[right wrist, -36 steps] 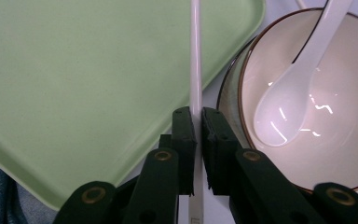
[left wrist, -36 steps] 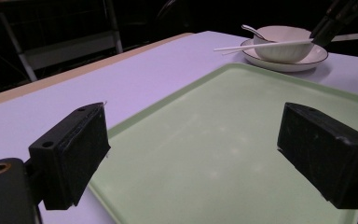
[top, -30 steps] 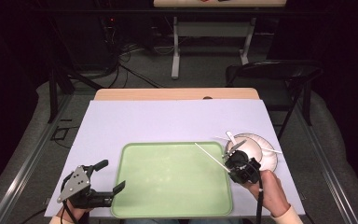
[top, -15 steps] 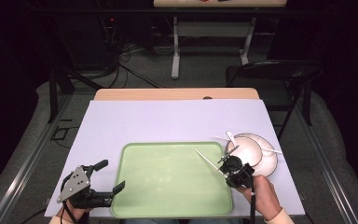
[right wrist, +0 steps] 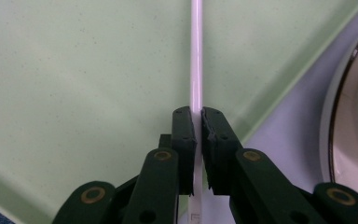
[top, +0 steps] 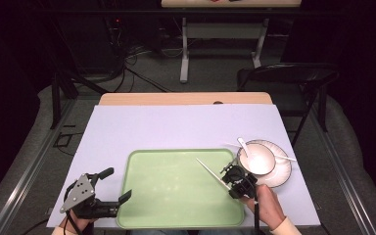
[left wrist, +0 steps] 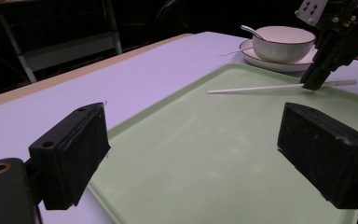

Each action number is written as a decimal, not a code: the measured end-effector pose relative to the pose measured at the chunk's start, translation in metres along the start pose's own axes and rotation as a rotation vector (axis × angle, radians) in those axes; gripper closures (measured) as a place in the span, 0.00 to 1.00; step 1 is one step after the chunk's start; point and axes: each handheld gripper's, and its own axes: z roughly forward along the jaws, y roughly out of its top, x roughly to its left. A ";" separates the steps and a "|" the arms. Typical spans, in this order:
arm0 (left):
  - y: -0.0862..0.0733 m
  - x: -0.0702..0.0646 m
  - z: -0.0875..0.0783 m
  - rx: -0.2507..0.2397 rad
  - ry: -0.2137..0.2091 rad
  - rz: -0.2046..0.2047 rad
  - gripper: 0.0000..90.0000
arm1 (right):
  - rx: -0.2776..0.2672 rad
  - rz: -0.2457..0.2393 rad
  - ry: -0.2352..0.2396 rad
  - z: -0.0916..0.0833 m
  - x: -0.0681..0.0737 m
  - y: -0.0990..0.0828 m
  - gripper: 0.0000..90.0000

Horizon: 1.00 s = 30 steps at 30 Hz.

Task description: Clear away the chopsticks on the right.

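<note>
So the left tool sits at the worktop's near left corner, jaws wide apart with nothing between them, right by the green tray. Over by the tray's right edge, the right tool is clamped on a white chopstick, just beside the bowl

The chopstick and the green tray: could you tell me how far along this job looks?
Done: the right gripper has the white chopstick clamped. In hand: it hangs low over the green tray. Left: setting it down; bowl, spoon and plate sit beside the tray.
</note>
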 end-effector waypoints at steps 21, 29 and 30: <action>0.000 0.000 -0.001 -0.002 -0.001 0.008 0.10 | -0.010 -0.050 0.038 0.008 0.010 0.010 0.85; 0.000 -0.001 -0.001 -0.006 -0.003 0.010 0.10 | -0.015 -0.059 0.074 0.005 0.007 0.007 0.83; 0.000 -0.001 -0.001 -0.005 -0.001 0.012 0.10 | -0.013 -0.060 0.080 0.005 0.007 0.007 0.85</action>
